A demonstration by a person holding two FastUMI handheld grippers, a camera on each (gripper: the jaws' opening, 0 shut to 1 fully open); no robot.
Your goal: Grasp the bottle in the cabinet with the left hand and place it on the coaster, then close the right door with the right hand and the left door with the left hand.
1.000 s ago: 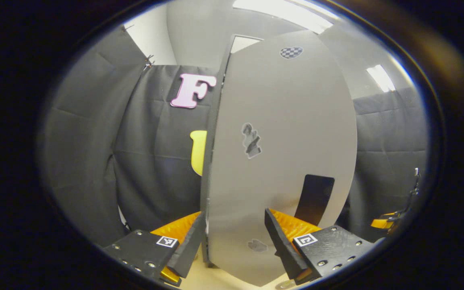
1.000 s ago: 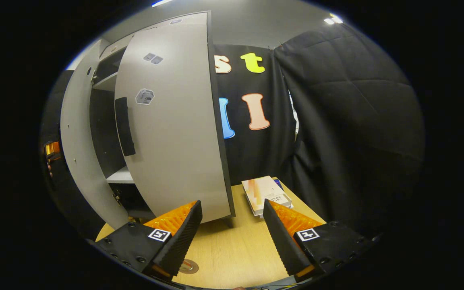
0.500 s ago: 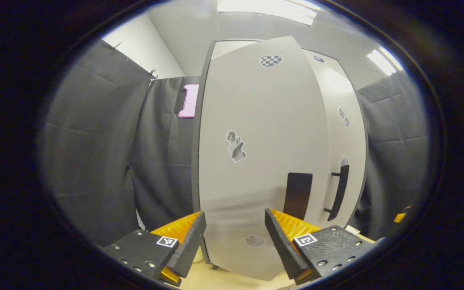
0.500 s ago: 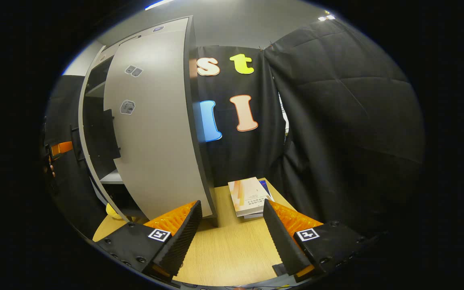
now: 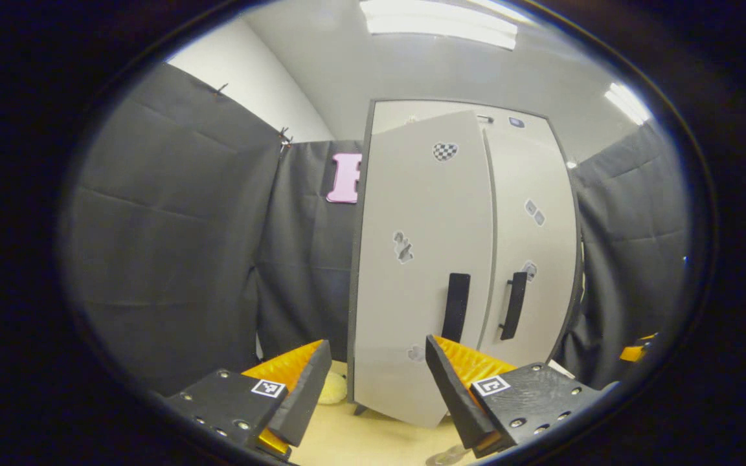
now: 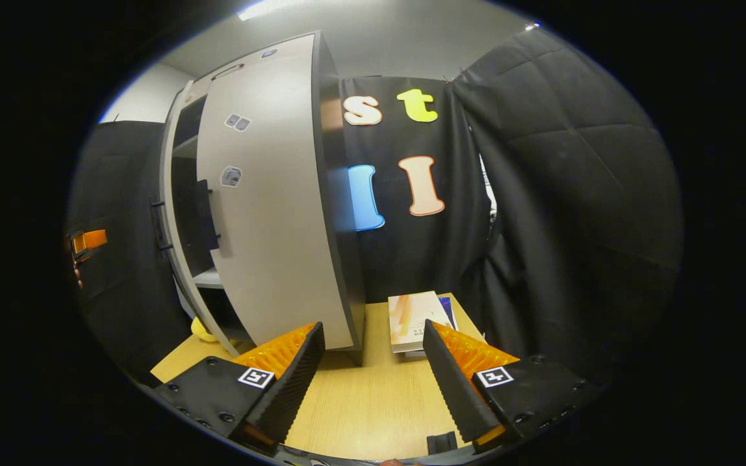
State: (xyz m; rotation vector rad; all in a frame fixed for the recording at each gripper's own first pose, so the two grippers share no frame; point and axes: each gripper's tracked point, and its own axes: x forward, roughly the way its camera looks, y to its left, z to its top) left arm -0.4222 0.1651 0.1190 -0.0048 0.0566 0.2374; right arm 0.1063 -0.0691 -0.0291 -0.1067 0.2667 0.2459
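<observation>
Doors: tall grey left cabinet door (image 5: 421, 272) has swung nearly shut beside grey right door (image 5: 531, 246), mid-frame; small gap left | Jaws: my left gripper (image 5: 376, 382) and right gripper (image 6: 373, 382) both wide open, holding nothing | Bottle: I cannot see it or the coaster clearly | Task: almost done, I think.

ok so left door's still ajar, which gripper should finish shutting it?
Left. The left gripper is open and faces the left door, which stands slightly proud of the shut right door. The right gripper points past the cabinet's right side toward the books.
</observation>
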